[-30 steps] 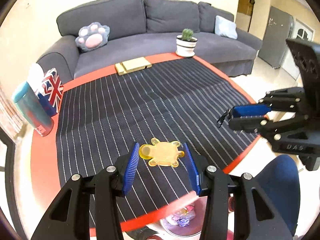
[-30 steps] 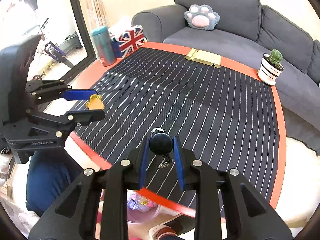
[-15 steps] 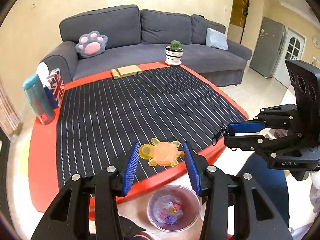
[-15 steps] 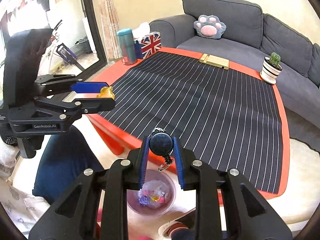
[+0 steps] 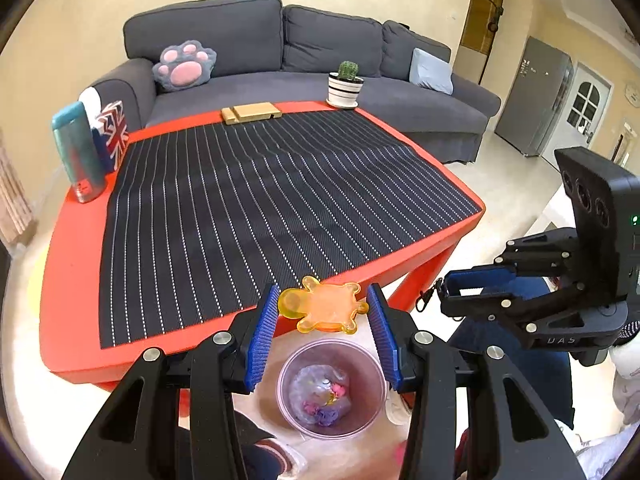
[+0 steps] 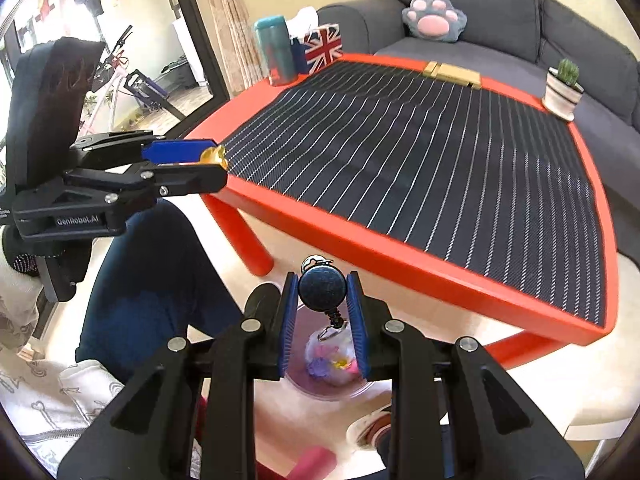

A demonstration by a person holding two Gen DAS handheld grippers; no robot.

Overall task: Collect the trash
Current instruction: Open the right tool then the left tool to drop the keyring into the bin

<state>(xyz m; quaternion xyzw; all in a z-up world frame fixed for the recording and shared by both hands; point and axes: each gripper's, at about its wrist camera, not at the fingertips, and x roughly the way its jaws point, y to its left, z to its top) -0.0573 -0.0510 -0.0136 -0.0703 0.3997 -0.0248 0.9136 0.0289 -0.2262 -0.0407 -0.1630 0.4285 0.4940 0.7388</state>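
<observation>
Both grippers have drawn back off the red table (image 5: 72,280) since a second ago, so the left gripper (image 5: 323,312), clamped on the orange turtle toy (image 5: 324,311), and the right gripper (image 6: 322,308), clamped on the dark badge reel (image 6: 322,287), hang over the bin (image 5: 288,364) ready for dropping.

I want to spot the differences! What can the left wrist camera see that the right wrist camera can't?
Only the left wrist view shows the whole orange turtle toy, the light blue cushion and the grey door.

Only the right wrist view shows the round dark badge reel face-on and the big window.

Both show the red table, the cactus pot, the paw cushion and the trash cup on the floor.
</observation>
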